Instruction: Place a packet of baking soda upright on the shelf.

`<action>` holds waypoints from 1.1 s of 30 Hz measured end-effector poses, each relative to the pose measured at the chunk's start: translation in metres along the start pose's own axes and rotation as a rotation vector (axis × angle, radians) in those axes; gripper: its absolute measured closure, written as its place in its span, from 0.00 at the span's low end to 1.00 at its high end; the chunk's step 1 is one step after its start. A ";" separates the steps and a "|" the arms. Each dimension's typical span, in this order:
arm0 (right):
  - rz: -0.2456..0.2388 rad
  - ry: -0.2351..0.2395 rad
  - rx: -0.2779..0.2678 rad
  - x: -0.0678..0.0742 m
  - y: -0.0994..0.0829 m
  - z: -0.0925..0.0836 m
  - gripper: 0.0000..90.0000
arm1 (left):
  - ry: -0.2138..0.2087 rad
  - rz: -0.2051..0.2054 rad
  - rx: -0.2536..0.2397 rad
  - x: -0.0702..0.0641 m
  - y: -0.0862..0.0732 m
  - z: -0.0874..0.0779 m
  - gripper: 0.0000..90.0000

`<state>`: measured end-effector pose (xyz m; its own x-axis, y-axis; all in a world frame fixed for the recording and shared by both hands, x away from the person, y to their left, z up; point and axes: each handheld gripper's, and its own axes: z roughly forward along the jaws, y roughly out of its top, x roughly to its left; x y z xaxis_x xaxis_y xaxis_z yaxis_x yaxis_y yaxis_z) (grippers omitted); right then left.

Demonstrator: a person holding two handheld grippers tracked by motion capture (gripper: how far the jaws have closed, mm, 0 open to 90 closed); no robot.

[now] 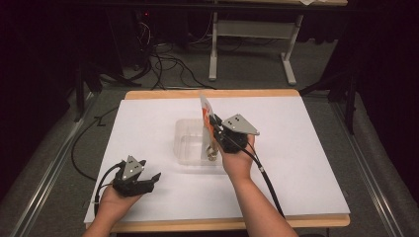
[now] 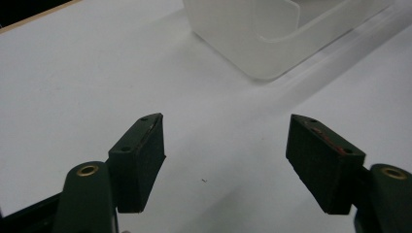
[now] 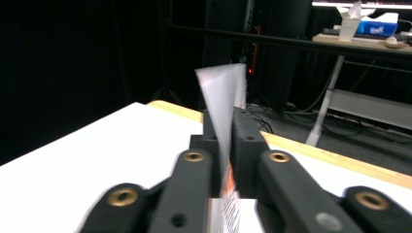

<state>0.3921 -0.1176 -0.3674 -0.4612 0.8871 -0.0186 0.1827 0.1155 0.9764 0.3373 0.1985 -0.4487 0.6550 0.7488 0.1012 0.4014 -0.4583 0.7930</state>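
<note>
A clear plastic container (image 1: 190, 143) stands in the middle of the white table top (image 1: 296, 163). My right gripper (image 1: 213, 123) is at the container's right side, shut on a thin white and orange packet (image 1: 205, 109) held upright on edge. The packet's lower end hangs down inside the container's right part. In the right gripper view the packet (image 3: 223, 102) sticks up between the closed jaws of the right gripper (image 3: 224, 131), blurred. My left gripper (image 1: 155, 178) rests low near the table's front left, open and holding nothing. In the left gripper view the left gripper (image 2: 226, 145) points toward a corner of the container (image 2: 262, 39).
The table's wooden edge (image 1: 212, 93) shows at the back. Beyond it are floor cables (image 1: 168, 64) and the white legs of another table (image 1: 213, 49). A cable (image 1: 267, 182) trails from the right gripper across the table's front right.
</note>
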 end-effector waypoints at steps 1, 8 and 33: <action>0.001 0.005 0.002 0.000 0.000 0.000 0.88 | -0.001 0.002 0.001 0.000 0.000 0.000 0.34; 0.023 0.022 0.070 0.002 -0.015 0.002 0.79 | -0.002 -0.001 -0.002 0.000 0.000 0.000 0.34; 0.035 0.048 0.156 0.017 -0.062 0.001 0.99 | 0.000 0.005 0.000 -0.001 0.000 0.001 0.34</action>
<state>0.3742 -0.1094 -0.4288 -0.4924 0.8699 0.0286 0.3304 0.1564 0.9308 0.3372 0.1973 -0.4495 0.6571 0.7465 0.1051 0.3980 -0.4619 0.7926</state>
